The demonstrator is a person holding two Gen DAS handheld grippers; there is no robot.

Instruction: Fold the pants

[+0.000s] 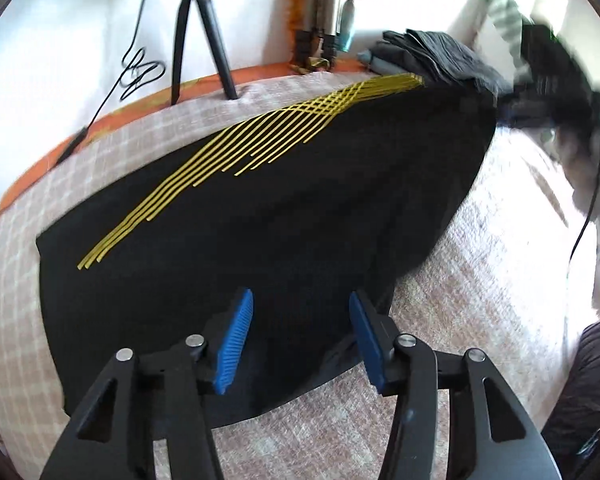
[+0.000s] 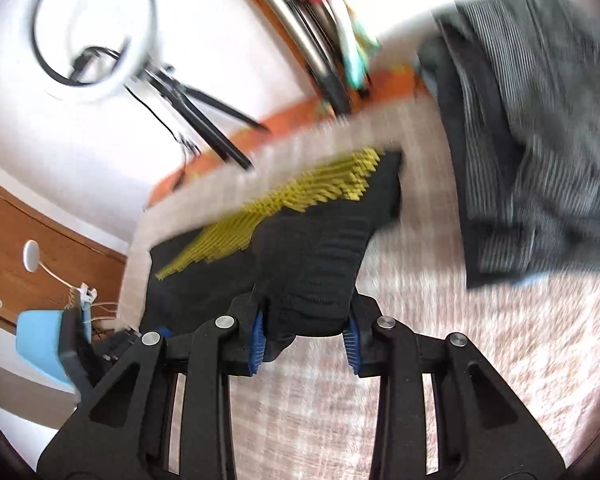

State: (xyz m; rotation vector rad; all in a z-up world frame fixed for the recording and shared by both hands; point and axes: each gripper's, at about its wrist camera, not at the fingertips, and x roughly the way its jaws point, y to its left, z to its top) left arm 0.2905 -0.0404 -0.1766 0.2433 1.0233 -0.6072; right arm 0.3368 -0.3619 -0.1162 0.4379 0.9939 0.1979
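Black pants [image 1: 260, 220] with yellow stripes [image 1: 240, 152] lie spread flat on a beige checked bed cover [image 1: 480, 248]. My left gripper [image 1: 300, 320] hovers over their near edge, open, with its blue pads [image 1: 236, 340] wide apart and nothing pinched between them. In the right wrist view, the right gripper [image 2: 306, 340] is shut on a bunched fold of the pants [image 2: 312, 272], and the cloth rises from the bed between its blue pads [image 2: 258, 344]. That view is blurred. In the left wrist view, a blurred dark shape [image 1: 548, 80] sits at the pants' far right end.
A pile of folded dark clothes [image 1: 440, 56] [image 2: 540, 140] rests at the far right of the bed. A black tripod [image 1: 200, 40] and a ring light [image 2: 96, 28] stand by the white wall behind. A cable [image 1: 588, 208] hangs at the right.
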